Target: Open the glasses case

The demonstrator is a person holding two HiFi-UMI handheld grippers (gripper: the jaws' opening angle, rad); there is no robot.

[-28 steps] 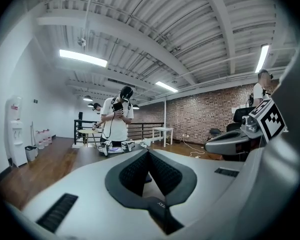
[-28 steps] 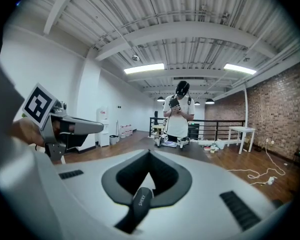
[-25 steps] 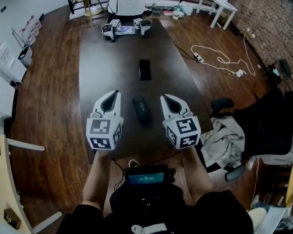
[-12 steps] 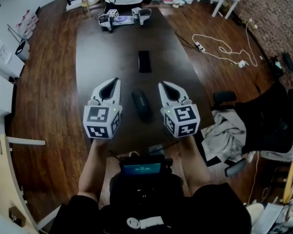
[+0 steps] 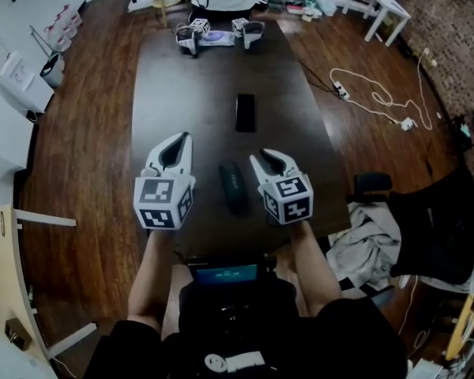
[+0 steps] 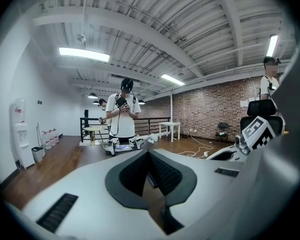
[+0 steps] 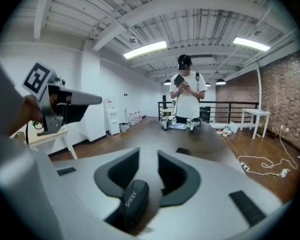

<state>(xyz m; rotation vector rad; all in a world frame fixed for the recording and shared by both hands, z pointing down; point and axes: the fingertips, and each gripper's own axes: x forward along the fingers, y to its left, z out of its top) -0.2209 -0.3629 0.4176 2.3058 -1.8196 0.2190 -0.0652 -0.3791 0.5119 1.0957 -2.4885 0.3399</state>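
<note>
The dark, closed glasses case [image 5: 233,186] lies on the dark table [image 5: 166,77], between my two grippers. My left gripper [image 5: 182,137] hovers to the left of it with its jaws shut and nothing in them [image 6: 149,154]. My right gripper [image 5: 257,157] is low at the case's right side, its jaws opening. In the right gripper view the case [image 7: 134,200] lies just in front of the parted jaws [image 7: 148,156], under the left one, and the pads are not pressing on it.
A flat black object [image 5: 245,111] lies farther along the table. Another pair of grippers [image 5: 196,36] rests at the far end, where a person [image 7: 187,96] stands. An office chair with clothing [image 5: 379,227] is to the right, and a white cable [image 5: 375,93] lies on the floor.
My right gripper has come down and in toward the case, and its jaws have parted. The left gripper has shifted slightly and stays shut.
</note>
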